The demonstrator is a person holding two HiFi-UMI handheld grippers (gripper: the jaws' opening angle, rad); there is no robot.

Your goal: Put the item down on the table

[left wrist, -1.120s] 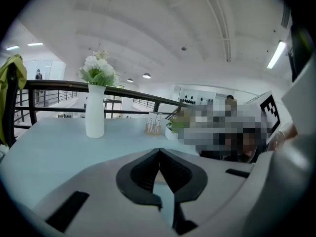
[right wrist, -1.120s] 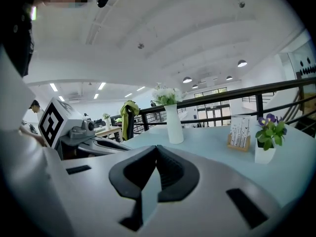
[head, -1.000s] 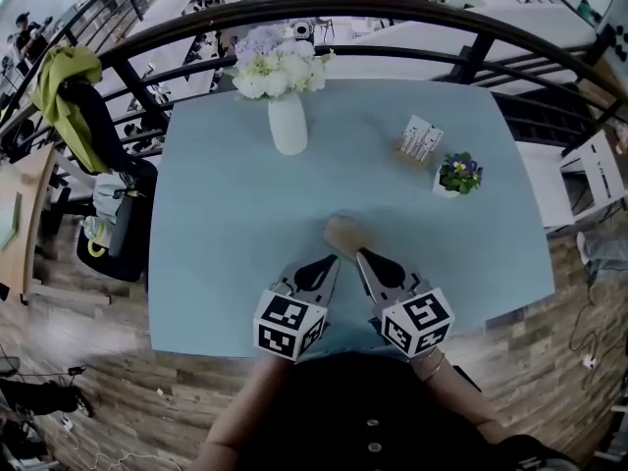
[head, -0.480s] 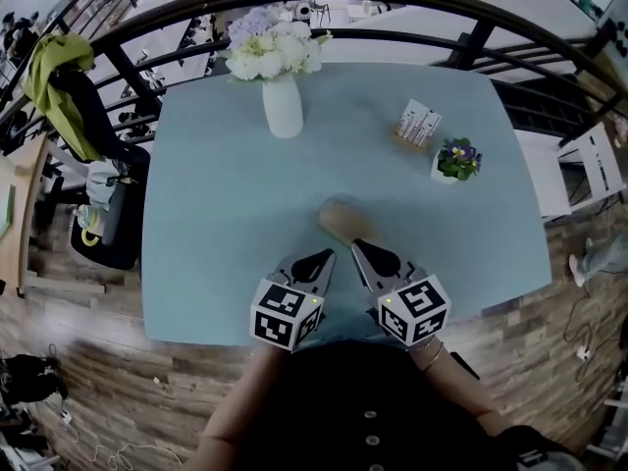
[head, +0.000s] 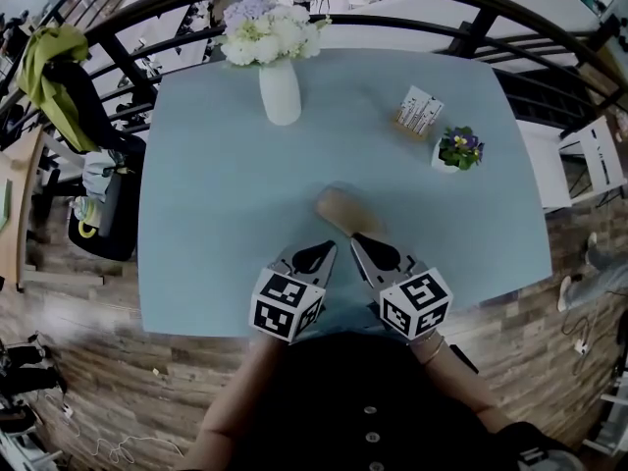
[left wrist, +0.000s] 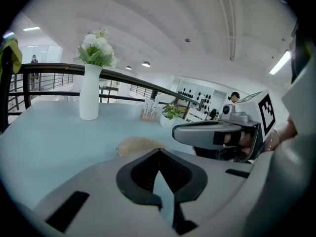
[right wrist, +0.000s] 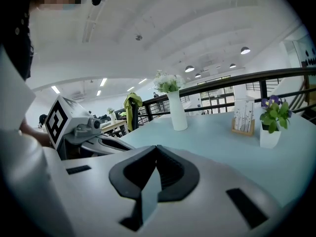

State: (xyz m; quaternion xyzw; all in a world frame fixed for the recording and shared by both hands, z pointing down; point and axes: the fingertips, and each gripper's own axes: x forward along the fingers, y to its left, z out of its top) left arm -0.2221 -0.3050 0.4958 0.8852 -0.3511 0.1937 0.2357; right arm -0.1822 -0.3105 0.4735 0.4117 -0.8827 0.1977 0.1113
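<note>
The item is a tan, oblong thing (head: 342, 210) lying on the pale blue table (head: 216, 214); its detail is blurred. It rests just ahead of my right gripper (head: 355, 239), which is shut, and whether the tip touches it I cannot tell. My left gripper (head: 330, 247) is beside it on the left, shut too, with nothing in it. In the left gripper view the tan item (left wrist: 138, 144) shows beyond my left gripper's (left wrist: 159, 152) closed tips, next to the right gripper (left wrist: 180, 132). The right gripper view shows my right gripper (right wrist: 157, 147) shut and empty; the item is hidden there.
A white vase of flowers (head: 280, 91) stands at the table's far side. A card holder (head: 420, 113) and a small potted plant (head: 458, 151) are at the far right. A dark railing (head: 471, 42) runs behind, and a chair with a green jacket (head: 54, 67) stands left.
Both grippers sit slightly further back from the tan item, towards the person. The item lies in the same place on the table.
</note>
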